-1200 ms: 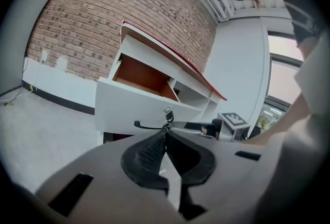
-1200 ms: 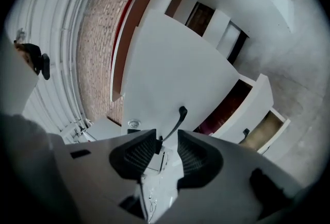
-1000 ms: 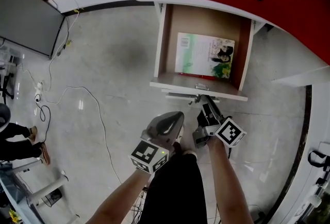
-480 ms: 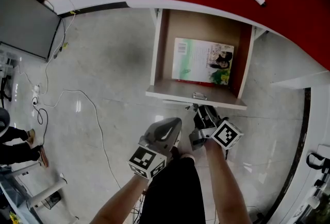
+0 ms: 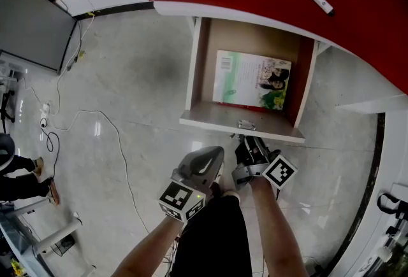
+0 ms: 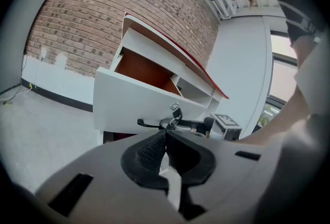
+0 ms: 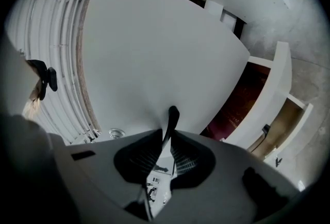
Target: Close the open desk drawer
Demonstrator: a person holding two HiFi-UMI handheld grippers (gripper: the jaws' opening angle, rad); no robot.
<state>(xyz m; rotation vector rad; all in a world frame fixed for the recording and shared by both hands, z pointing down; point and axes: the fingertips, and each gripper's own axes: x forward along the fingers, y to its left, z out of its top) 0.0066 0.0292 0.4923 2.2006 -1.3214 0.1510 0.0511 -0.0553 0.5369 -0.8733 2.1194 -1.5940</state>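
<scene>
Gripping drawer handle [image 7: 170, 119], right tool [image 7: 165, 141] just closed; left tool [image 6: 164, 140] clenched empty; drawer [image 5: 213, 116] jutting out

Right gripper closes on the drawer handle

Low in the centre of the head view, the right gripper [image 5: 247, 142] has just been closing its jaws. They now pinch the thin black handle [image 7: 172, 115] on the drawer front [image 5: 217, 118] (a second ago they stood wider apart), and the gripper sits closer against that front.
</scene>
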